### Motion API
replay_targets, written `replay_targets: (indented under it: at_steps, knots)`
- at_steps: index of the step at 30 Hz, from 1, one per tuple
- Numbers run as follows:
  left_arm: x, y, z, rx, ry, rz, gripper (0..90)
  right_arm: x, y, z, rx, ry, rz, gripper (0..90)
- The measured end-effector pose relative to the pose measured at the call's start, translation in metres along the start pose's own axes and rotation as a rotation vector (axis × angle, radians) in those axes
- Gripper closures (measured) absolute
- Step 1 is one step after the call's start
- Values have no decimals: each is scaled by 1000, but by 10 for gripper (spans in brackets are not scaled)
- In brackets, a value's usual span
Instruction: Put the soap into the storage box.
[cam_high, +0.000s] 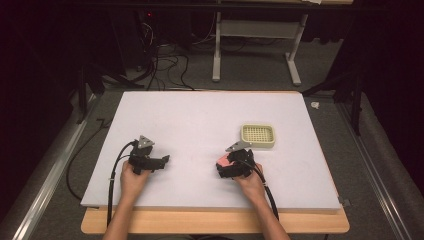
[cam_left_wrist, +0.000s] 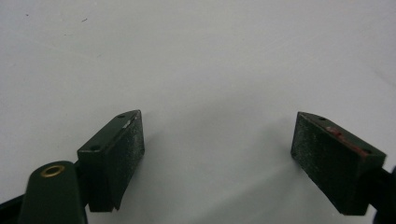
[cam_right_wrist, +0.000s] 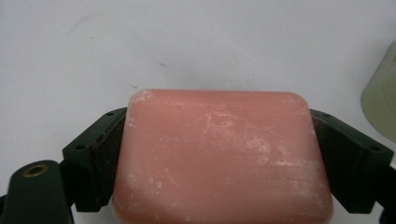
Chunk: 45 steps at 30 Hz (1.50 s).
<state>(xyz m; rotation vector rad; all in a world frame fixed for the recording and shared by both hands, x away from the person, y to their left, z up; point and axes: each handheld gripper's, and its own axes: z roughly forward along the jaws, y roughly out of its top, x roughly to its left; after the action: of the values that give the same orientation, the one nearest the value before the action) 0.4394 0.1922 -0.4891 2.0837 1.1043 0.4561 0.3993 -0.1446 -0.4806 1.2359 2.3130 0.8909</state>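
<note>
Fingers (cam_right_wrist: 100, 158) of right gripper (cam_right_wrist: 217, 158) clamped on pink soap bar (cam_right_wrist: 219, 158), cream dish (cam_high: 258, 135) just beside; left gripper (cam_left_wrist: 217, 158) spread wide over bare table (cam_high: 200, 115).

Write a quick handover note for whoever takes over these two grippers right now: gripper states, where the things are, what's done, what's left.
Right hand-held gripper: shut on the pink soap bar, one jaw on each short end, low over the white table mat.
Left hand-held gripper: open, nothing between its jaws, over bare mat at the left.
Soap dish: cream, with a grid insert, nothing in it, just beyond and right of the right gripper.
Done: the soap is grasped.
Left, probably: carry the soap forward and right, set it in the dish, release.
</note>
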Motion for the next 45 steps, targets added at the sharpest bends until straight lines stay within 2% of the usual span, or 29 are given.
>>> replay_targets:
  at_steps: [27,45]
  knots:
    - [0,0,0,-1,-1,-2,178,2,1,-1,20,17,9,136]
    - [0,0,0,-1,-2,-2,178,-1,0,-14,-10,29,21,136]
